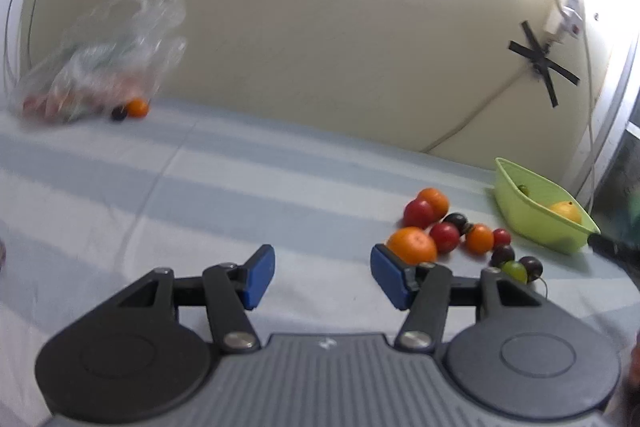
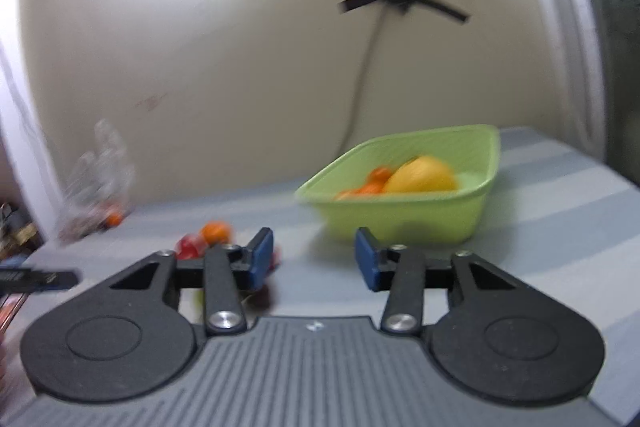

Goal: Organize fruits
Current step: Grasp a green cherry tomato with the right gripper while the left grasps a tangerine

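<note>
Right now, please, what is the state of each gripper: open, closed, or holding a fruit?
Left gripper: open, holding nothing; an orange lies just beyond its right finger.
Right gripper: open, holding nothing; it faces the green basket.

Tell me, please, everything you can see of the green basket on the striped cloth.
The green basket is a light green, roughly rectangular tub with sloping walls, seemingly plastic. It stands upright on the striped cloth, close to the wall. Inside lie a large yellow fruit and some small orange fruits. Neither gripper touches it; the right gripper is open in front of it.
</note>
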